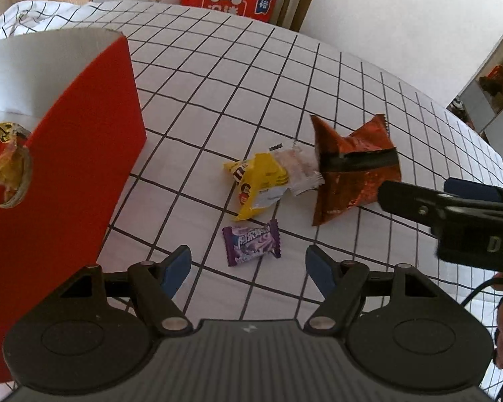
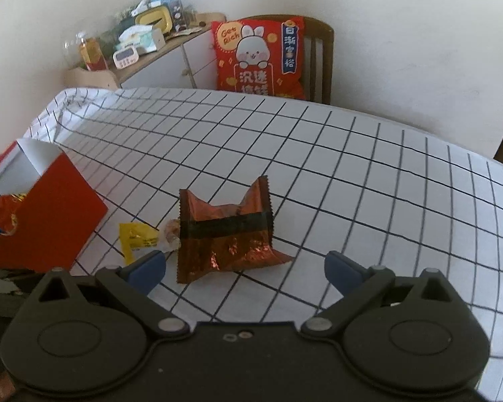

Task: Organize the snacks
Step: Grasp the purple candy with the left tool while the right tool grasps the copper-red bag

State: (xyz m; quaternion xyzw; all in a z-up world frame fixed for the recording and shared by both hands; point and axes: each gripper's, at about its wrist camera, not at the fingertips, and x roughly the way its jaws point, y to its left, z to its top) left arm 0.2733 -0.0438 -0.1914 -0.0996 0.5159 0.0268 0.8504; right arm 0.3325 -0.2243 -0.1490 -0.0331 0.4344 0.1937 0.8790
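A small purple candy packet (image 1: 251, 242) lies on the checked tablecloth just ahead of my left gripper (image 1: 248, 266), which is open and empty above it. Behind it sit a yellow snack packet (image 1: 256, 186), a clear-wrapped pastry (image 1: 298, 167) and a crumpled orange-red foil bag with a black band (image 1: 352, 171). My right gripper (image 2: 244, 268) is open and empty, hovering close over that orange-red bag (image 2: 228, 234); the yellow packet (image 2: 135, 238) and the pastry (image 2: 171, 231) lie left of the bag. The right gripper's fingers (image 1: 419, 201) reach into the left wrist view beside the bag.
A red open box (image 1: 67, 167) stands at the left with snack bags (image 1: 3, 167) inside; the same box (image 2: 50, 221) is at the left of the right wrist view. A chair with a red rabbit cushion (image 2: 261, 57) stands past the table's far edge, beside a cluttered sideboard (image 2: 144, 40).
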